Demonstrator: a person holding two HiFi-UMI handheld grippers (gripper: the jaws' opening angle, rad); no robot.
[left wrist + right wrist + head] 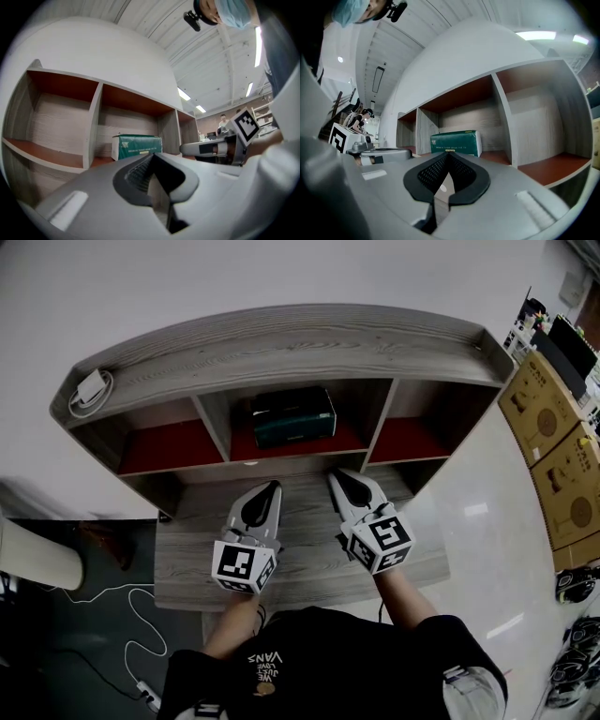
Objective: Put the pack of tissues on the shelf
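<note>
From the head view I have the left gripper [271, 487] and the right gripper [336, 476] side by side above the wooden desk top [187, 559]. Both point level at the shelf [281, 341] in front of them. Each gripper view shows its own jaws pressed together with nothing between them (the dark ribbed pads meet in a thin seam).

The pack of tissues [292, 416] is dark green with a white end. It lies flat on the red floor of the shelf's middle compartment, nearer the left divider than the right one. It is apart from both grippers' tips, which stop short of the compartment's front edge.

On the shelf's top board, at its left end, sits a white charger [91, 386] with its cord looped around it. A white cable [131, 615] trails across the dark floor left of the desk, and brown cardboard boxes [553, 446] stand off to the right. Another person [224, 123] shows small in the far background of the left gripper view.
</note>
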